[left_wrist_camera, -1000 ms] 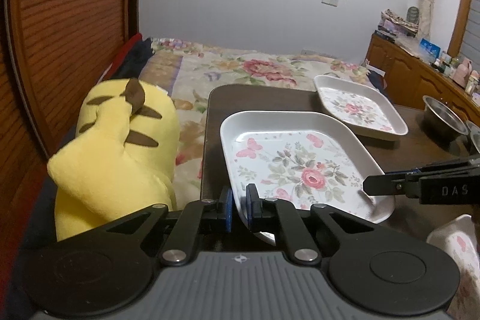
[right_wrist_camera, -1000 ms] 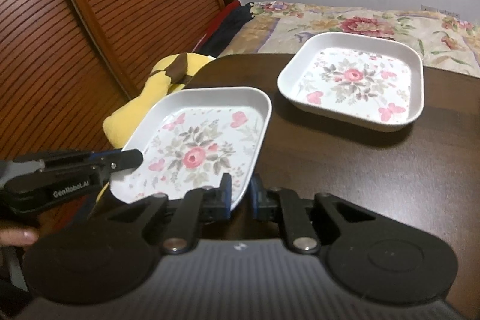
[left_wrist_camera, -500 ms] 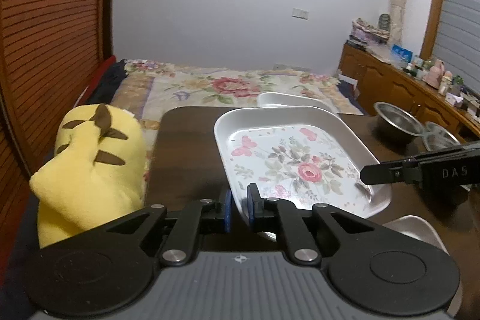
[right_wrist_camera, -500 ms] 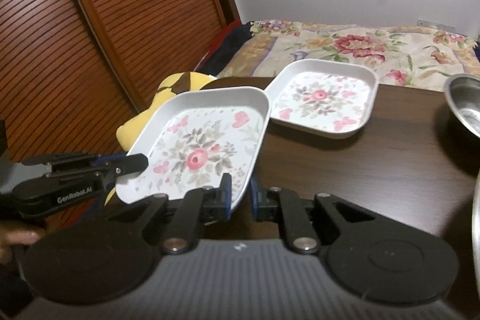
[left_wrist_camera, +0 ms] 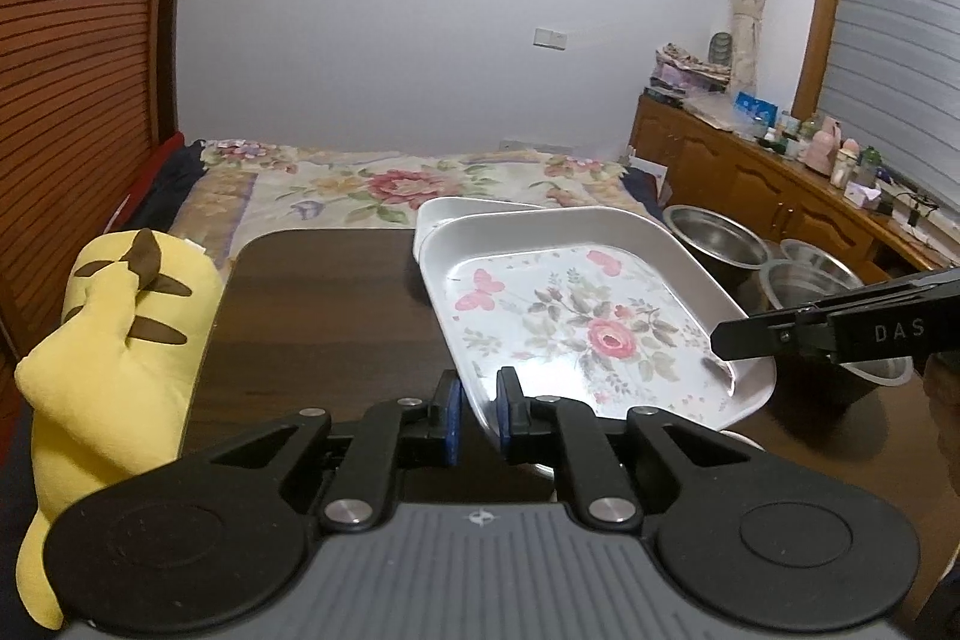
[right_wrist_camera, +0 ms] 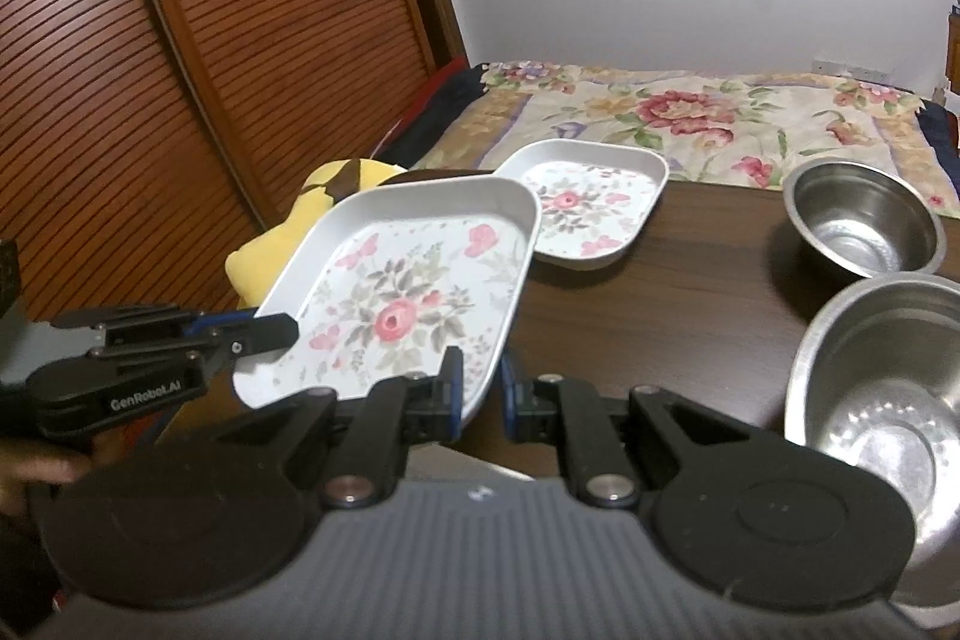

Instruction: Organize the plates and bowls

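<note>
Floral plate (left_wrist_camera: 576, 322) hangs above the surface (left_wrist_camera: 324, 316), my left hand-held gripper (left_wrist_camera: 477, 415) clamped on its near rim. Right view: right hand-held gripper (right_wrist_camera: 483, 394) pinches its near-right edge; next, I lower it squarely onto the far plate (right_wrist_camera: 591, 202).

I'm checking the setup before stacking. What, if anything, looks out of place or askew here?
A yellow plush toy sits against the table's left edge, odd beside dishware. The floral plate is tilted, but only because both grippers hold it in the air.
</note>
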A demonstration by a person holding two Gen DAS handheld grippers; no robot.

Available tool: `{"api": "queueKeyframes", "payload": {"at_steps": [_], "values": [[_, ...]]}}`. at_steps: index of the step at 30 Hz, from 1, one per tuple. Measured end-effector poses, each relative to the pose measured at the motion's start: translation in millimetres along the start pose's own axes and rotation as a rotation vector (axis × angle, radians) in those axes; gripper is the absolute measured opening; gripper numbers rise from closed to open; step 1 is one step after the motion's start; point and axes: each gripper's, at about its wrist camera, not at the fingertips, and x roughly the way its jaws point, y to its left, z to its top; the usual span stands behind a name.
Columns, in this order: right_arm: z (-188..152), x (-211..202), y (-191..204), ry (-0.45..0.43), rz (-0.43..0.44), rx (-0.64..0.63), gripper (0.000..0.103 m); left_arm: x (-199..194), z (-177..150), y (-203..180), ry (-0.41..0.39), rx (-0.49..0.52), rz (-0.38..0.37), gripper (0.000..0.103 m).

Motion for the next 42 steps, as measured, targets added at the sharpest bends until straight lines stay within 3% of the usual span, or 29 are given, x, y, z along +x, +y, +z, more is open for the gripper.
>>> {"api": "queueKeyframes", "payload": {"at_steps": [19, 42], "values": [[-29.3, -27.7, -15.0, -0.005, 0.047, 0.015, 0.014, -29.6, -14.9, -22.6, -0.038, 0.004, -0.037, 0.013], [-67.9, -42.9, -21.5, 0.015, 0.065, 0.021, 0.014, -39.9, -48.1, -36.9, 0.005, -0.010, -0.063, 0.013]]}}
